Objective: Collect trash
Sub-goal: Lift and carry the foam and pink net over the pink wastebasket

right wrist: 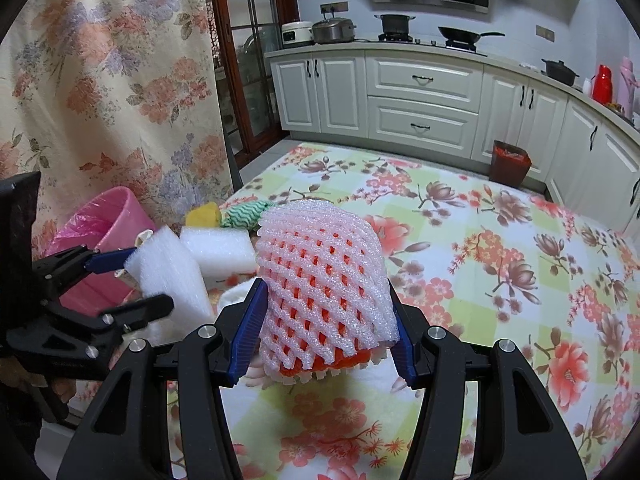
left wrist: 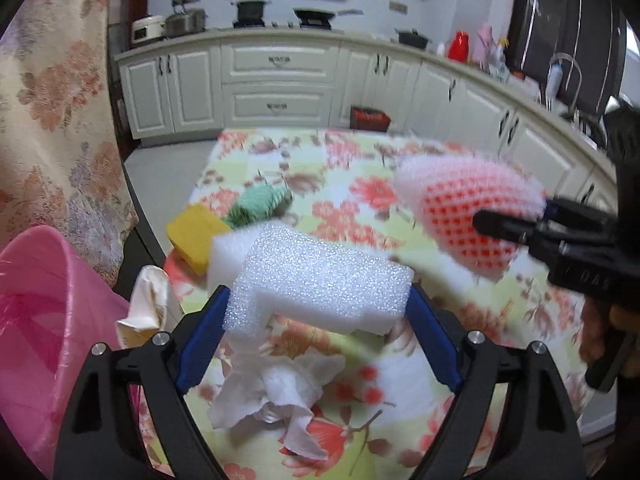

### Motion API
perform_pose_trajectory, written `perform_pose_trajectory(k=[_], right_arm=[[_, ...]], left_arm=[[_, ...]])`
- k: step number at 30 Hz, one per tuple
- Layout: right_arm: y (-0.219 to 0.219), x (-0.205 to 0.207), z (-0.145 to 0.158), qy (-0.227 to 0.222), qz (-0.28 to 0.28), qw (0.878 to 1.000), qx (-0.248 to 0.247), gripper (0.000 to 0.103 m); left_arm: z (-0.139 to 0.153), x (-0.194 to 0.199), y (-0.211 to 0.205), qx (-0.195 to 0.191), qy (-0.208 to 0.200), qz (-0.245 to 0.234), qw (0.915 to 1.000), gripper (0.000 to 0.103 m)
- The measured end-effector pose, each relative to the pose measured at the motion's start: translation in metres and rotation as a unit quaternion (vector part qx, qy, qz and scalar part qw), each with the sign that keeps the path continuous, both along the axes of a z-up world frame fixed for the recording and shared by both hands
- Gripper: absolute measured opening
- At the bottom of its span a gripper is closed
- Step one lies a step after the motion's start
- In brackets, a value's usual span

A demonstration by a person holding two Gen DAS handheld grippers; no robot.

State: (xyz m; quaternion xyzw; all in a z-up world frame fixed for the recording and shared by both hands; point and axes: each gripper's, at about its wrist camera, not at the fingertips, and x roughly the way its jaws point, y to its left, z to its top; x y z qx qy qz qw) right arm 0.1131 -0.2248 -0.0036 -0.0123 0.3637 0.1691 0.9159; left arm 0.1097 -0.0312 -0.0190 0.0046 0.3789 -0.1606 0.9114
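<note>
My blue pads [right wrist: 248, 332] looked ribbed and matt on smooth black plastic arms. Between them sat a foam net sleeve [right wrist: 324, 284], soft, open-meshed, white over orange. The white foam block [left wrist: 320, 288] was coarse-celled and faintly glittering. The floral tablecloth [right wrist: 500, 280] was smooth with a slight sheen, the tissue [left wrist: 276, 396] crumpled paper, the pink bin [left wrist: 44, 320] glossy plastic.

Light: soft, even indoor brightness is filling both views, shadows staying faint.
Blur: the left wrist view is smearing the tablecloth [left wrist: 360, 184]; the right wrist view is staying sharp.
Edges: fisheye bending, dark corners.
</note>
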Motion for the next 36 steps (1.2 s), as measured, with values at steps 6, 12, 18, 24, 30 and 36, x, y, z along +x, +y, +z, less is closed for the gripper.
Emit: perform_pose_trajectory(k=[6, 12, 18, 24, 30, 36], right_arm=[[0.004, -0.011, 0.016, -0.015, -0.003, 1.0, 0.001, 0.054], [0.016, -0.02, 0.031, -0.029, 0.003, 1.0, 0.004, 0.054], [0.04, -0.025, 0.045, -0.04, 0.023, 0.999, 0.004, 0.054], [0.071, -0.028, 0.057, -0.051, 0.046, 0.998, 0.005, 0.054], [0.108, -0.03, 0.067, -0.058, 0.078, 0.995, 0.005, 0.054], [0.146, -0.031, 0.077, -0.065, 0.107, 0.992, 0.008, 0.054]], left_arm=[[0.026, -0.009, 0.021, -0.022, -0.032, 0.045, 0.9982, 0.084], [0.047, -0.024, 0.053, -0.032, -0.051, 0.093, 0.9939, 0.084], [0.062, -0.043, 0.087, -0.038, -0.066, 0.131, 0.9885, 0.084], [0.076, -0.058, 0.119, -0.041, -0.082, 0.168, 0.9816, 0.084], [0.087, -0.074, 0.161, -0.048, -0.095, 0.212, 0.9713, 0.084], [0.091, -0.087, 0.196, -0.055, -0.1, 0.254, 0.9604, 0.084]])
